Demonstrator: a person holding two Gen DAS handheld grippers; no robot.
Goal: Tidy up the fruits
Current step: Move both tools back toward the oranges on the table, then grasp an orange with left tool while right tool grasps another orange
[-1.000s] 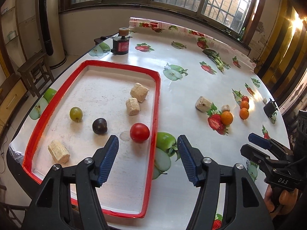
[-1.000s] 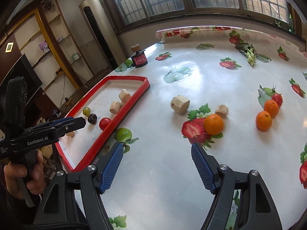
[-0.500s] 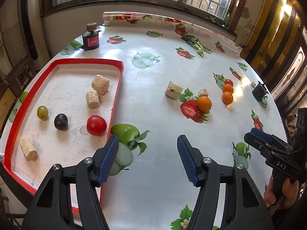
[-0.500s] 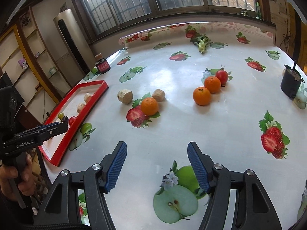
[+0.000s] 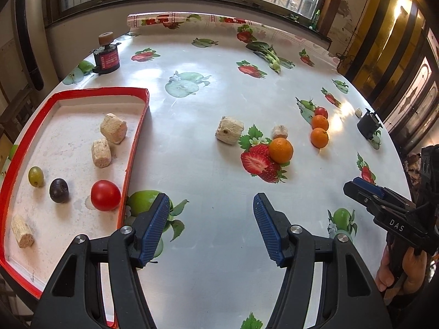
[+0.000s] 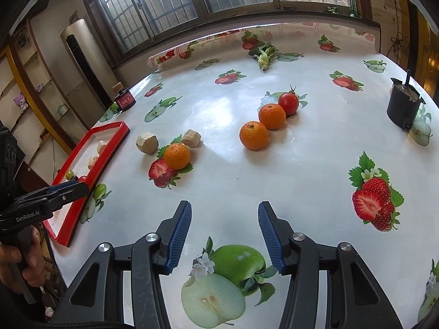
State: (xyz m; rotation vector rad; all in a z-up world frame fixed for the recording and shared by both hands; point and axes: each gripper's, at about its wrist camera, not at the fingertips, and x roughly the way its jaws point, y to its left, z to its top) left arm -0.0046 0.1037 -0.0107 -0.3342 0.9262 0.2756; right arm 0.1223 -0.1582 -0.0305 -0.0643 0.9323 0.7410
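Note:
A red-rimmed tray (image 5: pixel 137 137) at the table's left holds a red tomato (image 5: pixel 105 195), a dark plum (image 5: pixel 59 190), a green grape (image 5: pixel 36 176) and three beige cut pieces. On the tablecloth lie an orange (image 5: pixel 281 150), two more oranges (image 6: pixel 253 135) (image 6: pixel 272 116), a tomato (image 6: pixel 288 103) and two beige chunks (image 5: pixel 229 130) (image 5: pixel 279 131). My left gripper (image 5: pixel 211 224) is open and empty above the cloth, right of the tray. My right gripper (image 6: pixel 224 231) is open and empty, short of the oranges.
A black and red jar (image 5: pixel 106 59) stands at the far left. A black cup (image 6: pixel 404 107) stands at the right edge. A leafy vegetable (image 6: pixel 263 54) lies far back. The tablecloth carries printed fruit pictures. The table edge curves close on the right.
Both grippers have swung right, away from the tray toward the loose fruit in the middle of the table. Both stayed open and empty.

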